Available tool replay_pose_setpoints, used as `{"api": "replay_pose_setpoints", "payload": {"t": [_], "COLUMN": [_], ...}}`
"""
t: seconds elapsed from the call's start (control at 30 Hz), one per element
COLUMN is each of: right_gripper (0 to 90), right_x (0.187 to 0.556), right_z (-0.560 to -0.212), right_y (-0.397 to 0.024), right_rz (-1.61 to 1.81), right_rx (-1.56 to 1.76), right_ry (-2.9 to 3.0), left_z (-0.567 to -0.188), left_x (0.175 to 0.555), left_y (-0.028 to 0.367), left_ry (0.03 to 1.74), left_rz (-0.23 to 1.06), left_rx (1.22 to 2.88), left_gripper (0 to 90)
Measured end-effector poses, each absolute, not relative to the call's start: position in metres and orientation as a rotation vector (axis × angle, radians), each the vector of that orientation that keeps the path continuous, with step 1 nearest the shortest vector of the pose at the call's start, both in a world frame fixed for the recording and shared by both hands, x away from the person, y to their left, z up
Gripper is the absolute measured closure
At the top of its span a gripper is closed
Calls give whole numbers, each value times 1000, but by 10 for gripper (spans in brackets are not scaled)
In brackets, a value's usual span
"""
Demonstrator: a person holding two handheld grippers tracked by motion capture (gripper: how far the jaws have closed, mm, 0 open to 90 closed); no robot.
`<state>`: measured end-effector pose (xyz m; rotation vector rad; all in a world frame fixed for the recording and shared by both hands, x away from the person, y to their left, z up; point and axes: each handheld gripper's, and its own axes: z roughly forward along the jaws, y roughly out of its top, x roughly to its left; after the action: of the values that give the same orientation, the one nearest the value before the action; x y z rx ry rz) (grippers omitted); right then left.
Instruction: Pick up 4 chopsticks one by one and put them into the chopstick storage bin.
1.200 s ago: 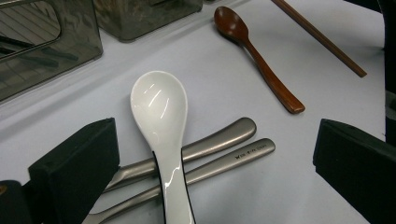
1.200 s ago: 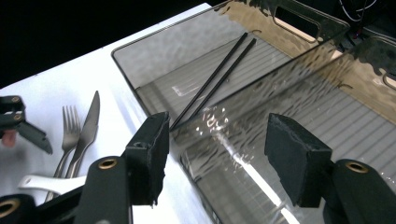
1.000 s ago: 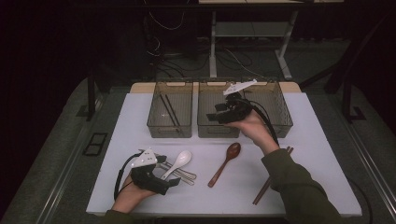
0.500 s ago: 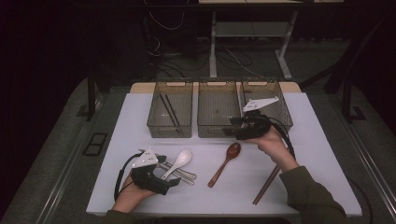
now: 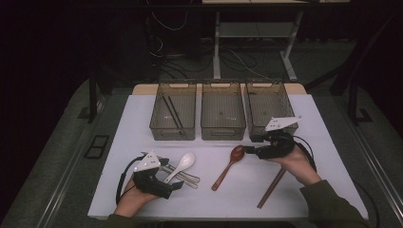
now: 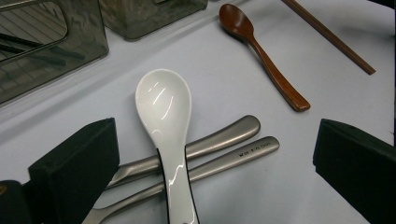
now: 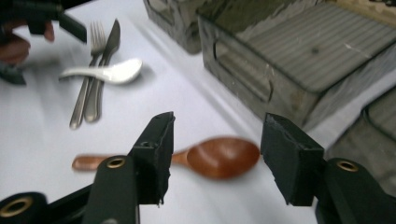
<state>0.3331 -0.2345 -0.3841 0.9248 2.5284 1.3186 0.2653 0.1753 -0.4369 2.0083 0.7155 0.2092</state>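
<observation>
Reading the small stamp on one of two steel cutlery handles, we cannot make out its letters. The white table stands in a dark room over cables. Our right claw, half wide and just closing, hovers with the brown wooden spoon bowl between its jaws, untouched. Our left claw gapes wide around the white ceramic spoon lying across the handles.
</observation>
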Motion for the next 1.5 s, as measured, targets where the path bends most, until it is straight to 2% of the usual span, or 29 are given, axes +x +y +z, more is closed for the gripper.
{"api": "replay_pose_setpoints", "payload": {"t": [0.63,1.2,1.5], "right_gripper": [636,883,896], "right_x": [302,276,257], "right_z": [-404,-419,-425], "right_y": [-271,-306,-318], "right_rz": [1222,1183,1183], "right_rx": [960,1022,1011], "right_ry": [2543,2572,2604], "left_z": [-437,-437,-437], "left_x": [266,266,265], "left_y": [177,177,177], "left_ry": [723,732,730], "left_rz": [215,215,219], "left_rx": [2000,1997,1999], "left_gripper": [0,0,0]}}
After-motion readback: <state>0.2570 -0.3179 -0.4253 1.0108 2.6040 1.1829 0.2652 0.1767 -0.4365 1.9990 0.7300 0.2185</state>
